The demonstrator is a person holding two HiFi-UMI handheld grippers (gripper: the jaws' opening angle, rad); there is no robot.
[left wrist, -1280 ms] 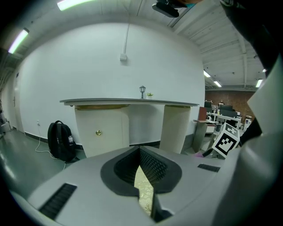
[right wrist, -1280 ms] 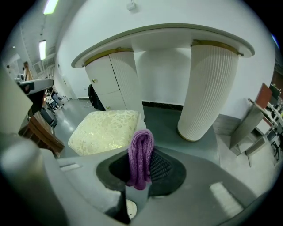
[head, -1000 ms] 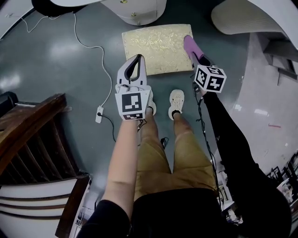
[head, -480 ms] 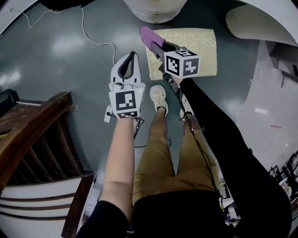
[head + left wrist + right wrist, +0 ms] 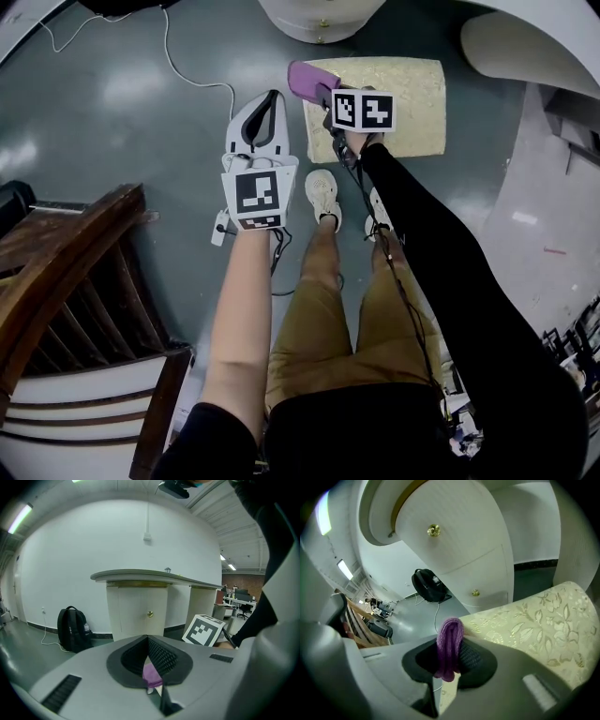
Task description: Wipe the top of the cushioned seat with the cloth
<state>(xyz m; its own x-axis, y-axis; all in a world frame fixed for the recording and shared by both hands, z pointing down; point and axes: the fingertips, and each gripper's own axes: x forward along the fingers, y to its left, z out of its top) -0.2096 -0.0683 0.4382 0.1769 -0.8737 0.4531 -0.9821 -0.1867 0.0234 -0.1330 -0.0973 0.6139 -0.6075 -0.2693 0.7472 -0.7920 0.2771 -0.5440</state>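
The right tool (image 5: 317,86) is clamped on a bunched purple cloth (image 5: 306,79), which sits at the far left corner of the cushioned seat (image 5: 412,108); whether it presses on the gold floral top I cannot tell. The left tool (image 5: 262,114) hangs over the floor just beside the seat's left edge, jaws together with nothing between them. Beyond the seat stands a white cabinet (image 5: 140,613) with its doors closed, and a black backpack (image 5: 72,630) on the floor next to it.
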